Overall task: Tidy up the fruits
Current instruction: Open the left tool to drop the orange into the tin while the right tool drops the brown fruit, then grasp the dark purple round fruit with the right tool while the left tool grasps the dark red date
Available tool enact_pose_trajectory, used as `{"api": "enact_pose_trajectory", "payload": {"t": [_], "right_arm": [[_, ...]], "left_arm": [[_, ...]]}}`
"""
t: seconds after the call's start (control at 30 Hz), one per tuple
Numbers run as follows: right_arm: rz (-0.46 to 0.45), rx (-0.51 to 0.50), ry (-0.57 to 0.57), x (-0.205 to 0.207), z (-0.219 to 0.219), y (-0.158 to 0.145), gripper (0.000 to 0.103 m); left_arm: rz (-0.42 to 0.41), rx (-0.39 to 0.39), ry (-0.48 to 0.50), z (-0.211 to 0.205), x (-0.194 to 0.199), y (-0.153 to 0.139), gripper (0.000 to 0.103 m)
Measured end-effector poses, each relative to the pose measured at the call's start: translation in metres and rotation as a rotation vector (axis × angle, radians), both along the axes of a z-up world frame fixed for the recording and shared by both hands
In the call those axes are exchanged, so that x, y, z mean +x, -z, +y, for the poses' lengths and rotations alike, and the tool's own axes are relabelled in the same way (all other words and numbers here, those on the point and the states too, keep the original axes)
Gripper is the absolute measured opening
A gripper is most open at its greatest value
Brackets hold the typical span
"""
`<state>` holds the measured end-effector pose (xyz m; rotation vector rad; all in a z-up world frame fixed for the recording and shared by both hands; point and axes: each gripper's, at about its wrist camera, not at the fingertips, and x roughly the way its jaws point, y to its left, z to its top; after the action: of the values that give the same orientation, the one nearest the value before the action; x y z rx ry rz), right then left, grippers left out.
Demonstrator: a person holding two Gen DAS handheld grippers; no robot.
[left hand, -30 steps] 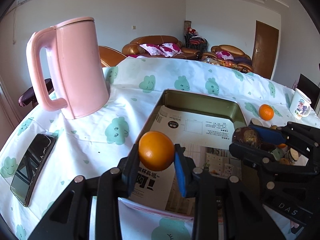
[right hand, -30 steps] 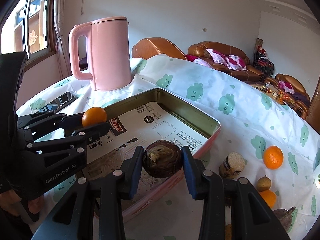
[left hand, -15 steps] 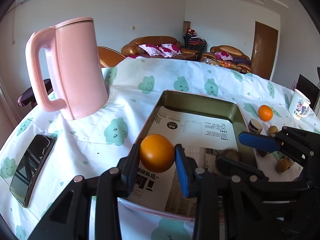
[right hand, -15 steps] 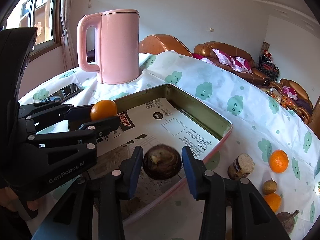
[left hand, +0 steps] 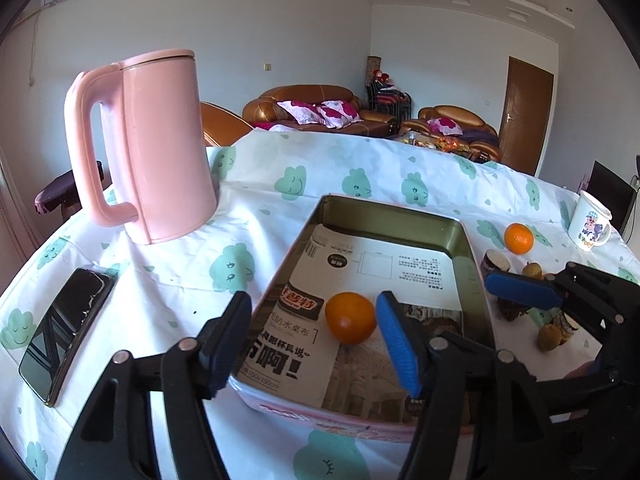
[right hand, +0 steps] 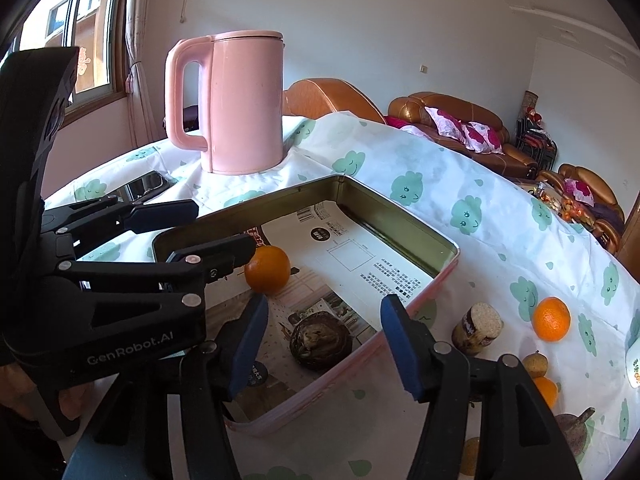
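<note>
A metal tray point(left hand: 400, 210) lined with printed paper lies on the cloud-print tablecloth. My left gripper point(left hand: 316, 344) hangs over the tray's near left corner, its jaws opening. An orange point(left hand: 351, 317) rests on the paper between the fingers, close to the right one, and is not gripped. My right gripper point(right hand: 324, 336) is over the tray's near right edge, jaws also opening. A brown round root-like fruit point(right hand: 320, 342) lies free on the paper below them. In the right wrist view the orange point(right hand: 267, 264) sits beside the left gripper point(right hand: 218, 232).
A pink kettle point(left hand: 152, 148) stands far left of the tray, and a phone point(left hand: 66, 328) lies near the left edge. Right of the tray are another orange point(right hand: 551, 318), a cut brown piece point(right hand: 476, 330), small brown fruits point(right hand: 534, 364) and a mug point(left hand: 590, 226).
Both grippers opened. The orange dropped from the left jaws onto the tray's paper, and the brown fruit dropped from the right jaws into the tray.
</note>
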<state>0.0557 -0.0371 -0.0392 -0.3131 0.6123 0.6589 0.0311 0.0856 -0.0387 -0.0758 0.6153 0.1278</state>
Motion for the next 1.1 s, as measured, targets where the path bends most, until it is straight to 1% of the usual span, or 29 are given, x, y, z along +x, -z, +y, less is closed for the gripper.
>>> {"api": "enact_pose_trajectory", "payload": {"t": [0.07, 0.13, 0.23, 0.3, 0.37, 0.43, 0.5, 0.57, 0.63, 0.7, 0.73, 0.8, 0.83, 0.87, 0.93, 0.97, 1.0, 1.07, 1.1], "right_arm": [[0.000, 0.022, 0.010, -0.002, -0.011, -0.004, 0.061], [-0.009, 0.036, 0.029, -0.005, -0.025, -0.009, 0.062], [-0.020, 0.054, 0.070, -0.010, -0.053, -0.015, 0.062], [-0.025, 0.055, 0.125, -0.010, -0.079, -0.017, 0.062], [-0.019, 0.056, 0.197, -0.008, -0.110, -0.016, 0.062], [-0.012, 0.031, 0.293, -0.002, -0.140, -0.012, 0.062], [0.015, 0.050, 0.376, 0.007, -0.171, -0.008, 0.062], [0.056, 0.067, 0.433, 0.015, -0.193, -0.003, 0.062], [0.078, 0.066, 0.452, 0.022, -0.203, 0.003, 0.061], [0.101, 0.104, 0.441, 0.024, -0.207, 0.003, 0.061], [0.105, 0.107, 0.439, 0.026, -0.206, 0.003, 0.061], [0.119, 0.126, 0.400, 0.027, -0.201, 0.003, 0.061], [0.128, 0.121, 0.384, 0.028, -0.197, 0.004, 0.061], [0.134, 0.096, 0.373, 0.027, -0.192, 0.008, 0.062], [0.158, 0.060, 0.364, 0.031, -0.184, 0.017, 0.061], [0.166, 0.090, 0.372, 0.033, -0.188, 0.017, 0.061], [0.192, 0.124, 0.379, 0.037, -0.193, 0.018, 0.061], [0.239, 0.183, 0.383, 0.043, -0.202, 0.022, 0.061], [0.262, 0.214, 0.382, 0.045, -0.206, 0.024, 0.061]], "left_arm": [[-0.025, -0.007, 0.002, -0.001, -0.004, -0.006, 0.092], [-0.061, -0.015, -0.001, -0.004, -0.010, -0.012, 0.097], [-0.083, -0.020, 0.036, -0.018, -0.013, -0.021, 0.097], [-0.082, -0.016, 0.065, -0.032, -0.012, -0.024, 0.097], [-0.061, -0.005, 0.107, -0.051, -0.009, -0.025, 0.097], [-0.055, -0.003, 0.156, -0.072, -0.006, -0.026, 0.097], [-0.054, 0.008, 0.194, -0.094, -0.004, -0.025, 0.097], [-0.039, 0.015, 0.230, -0.116, 0.000, -0.021, 0.096], [-0.026, 0.035, 0.265, -0.137, 0.003, -0.015, 0.095], [-0.005, 0.056, 0.292, -0.153, 0.006, -0.009, 0.092], [0.007, 0.056, 0.305, -0.159, 0.008, -0.006, 0.091], [0.031, 0.038, 0.326, -0.165, 0.012, 0.000, 0.088], [0.041, 0.032, 0.334, -0.167, 0.013, 0.002, 0.084], [0.050, 0.033, 0.338, -0.168, 0.014, 0.004, 0.081], [0.064, 0.047, 0.334, -0.171, 0.017, 0.009, 0.079], [0.070, 0.050, 0.326, -0.170, 0.019, 0.010, 0.079], [0.078, 0.048, 0.322, -0.169, 0.021, 0.011, 0.078], [0.094, 0.031, 0.323, -0.165, 0.025, 0.013, 0.073], [0.098, 0.028, 0.323, -0.164, 0.026, 0.014, 0.072]]}}
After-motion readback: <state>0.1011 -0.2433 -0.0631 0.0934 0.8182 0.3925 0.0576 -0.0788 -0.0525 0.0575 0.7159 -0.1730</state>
